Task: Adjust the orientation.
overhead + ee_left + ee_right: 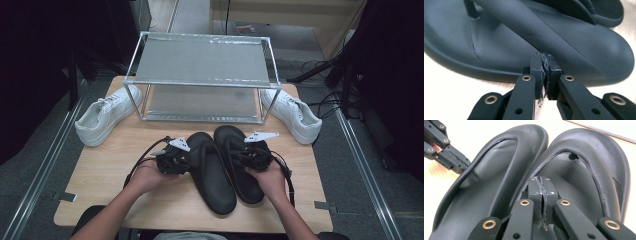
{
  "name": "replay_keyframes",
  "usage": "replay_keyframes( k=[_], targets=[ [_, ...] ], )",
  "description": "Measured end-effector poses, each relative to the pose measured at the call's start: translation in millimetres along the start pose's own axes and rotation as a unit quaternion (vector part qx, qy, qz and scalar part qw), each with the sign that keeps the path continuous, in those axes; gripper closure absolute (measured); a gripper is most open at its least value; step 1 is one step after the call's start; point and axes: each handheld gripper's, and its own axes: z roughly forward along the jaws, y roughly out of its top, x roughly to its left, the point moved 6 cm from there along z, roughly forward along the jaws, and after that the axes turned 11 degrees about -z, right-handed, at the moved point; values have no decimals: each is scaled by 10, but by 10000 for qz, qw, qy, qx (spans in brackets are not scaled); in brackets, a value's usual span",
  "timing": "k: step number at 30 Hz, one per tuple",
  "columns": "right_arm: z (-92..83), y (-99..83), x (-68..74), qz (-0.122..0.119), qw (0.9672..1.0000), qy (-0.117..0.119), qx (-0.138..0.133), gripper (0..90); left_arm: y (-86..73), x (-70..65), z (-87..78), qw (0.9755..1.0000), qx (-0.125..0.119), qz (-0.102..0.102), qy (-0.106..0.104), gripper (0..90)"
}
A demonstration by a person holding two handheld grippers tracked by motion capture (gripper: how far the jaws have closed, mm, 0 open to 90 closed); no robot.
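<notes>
Two black flip-flop sandals lie side by side in the middle of the wooden table. My left gripper is at the outer side of the left sandal. In the left gripper view my left gripper is shut, its tips against that sandal's strap, with only the worn pad lining between the pads. My right gripper is over the right sandal. In the right gripper view my right gripper is shut too, tips at the inner strap of the right sandal, beside the left sandal.
A two-shelf metal rack stands at the back of the table. One white sneaker lies left of it and another white sneaker right of it. Bare wood stretches left of my left hand.
</notes>
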Motion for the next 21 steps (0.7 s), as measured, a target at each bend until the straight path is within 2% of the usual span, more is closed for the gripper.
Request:
replay_keyframes(
  k=[2,5,9,14,18,21],
  targets=[
    [0,-1,-2,4,10000,4,-5,893,6,-36,9,10000,-31,-3,-60,872],
    [2,-1,-5,20,10000,27,-23,889,10,-41,12,10000,-26,9,-36,872],
    [2,-5,-9,75,10000,42,-25,880,15,-21,8,9998,3,-127,-118,858],
    [-23,0,-27,76,9999,-1,-88,847,42,8,-79,9993,-193,-197,-233,809],
    [-71,18,-19,94,9997,-27,-207,799,31,36,-126,9995,-243,-152,-161,761],
    [-111,26,6,82,9993,-95,-339,729,30,61,-159,9993,-298,-162,-126,737]
  ],
)
